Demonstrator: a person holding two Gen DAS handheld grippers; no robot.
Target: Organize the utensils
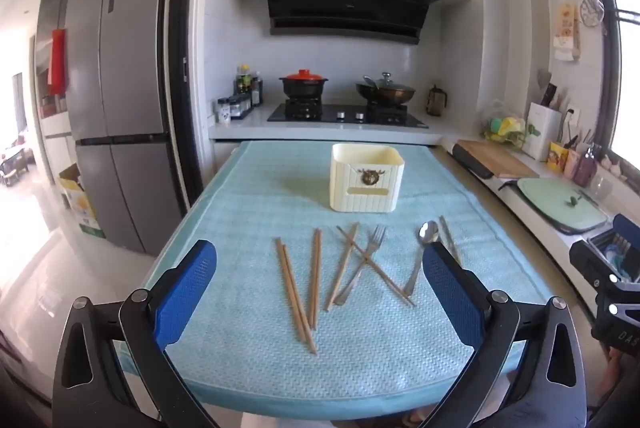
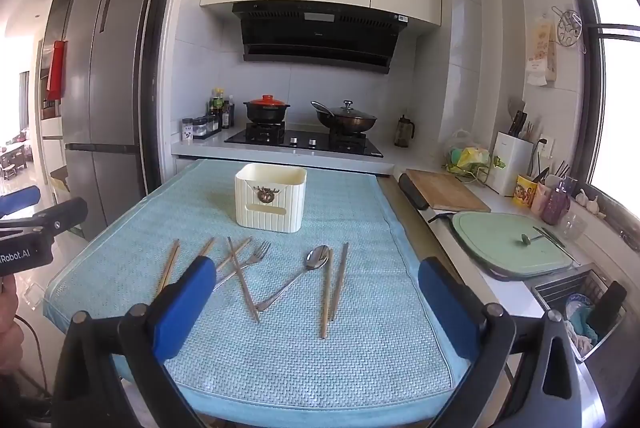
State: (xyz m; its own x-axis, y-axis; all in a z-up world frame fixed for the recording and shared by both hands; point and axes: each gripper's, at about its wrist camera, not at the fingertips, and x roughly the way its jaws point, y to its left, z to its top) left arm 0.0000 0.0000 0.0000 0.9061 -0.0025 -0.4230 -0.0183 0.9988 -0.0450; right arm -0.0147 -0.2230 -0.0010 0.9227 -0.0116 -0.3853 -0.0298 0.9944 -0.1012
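Lying lengthwise away from both grippers' wide, empty jaws, chopsticks (image 1: 296, 296) point toward the holder (image 1: 366, 183).

Left gripper (image 1: 320, 292) and right gripper (image 2: 312, 304): both jaws spread fully wide, nothing between them, both tilted slightly downward, side by side, apart.

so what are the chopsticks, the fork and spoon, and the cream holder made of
Chopsticks: probably wood or bamboo; matte tan-brown, no shine.
Fork and spoon: metal, likely stainless steel; silvery, and the spoon's bowl gives a mirror-like glint.
Holder: looks like moulded plastic; even cream colour, ribbed walls, soft sheen. The brownish emblem on its front may be metal, too small to tell.
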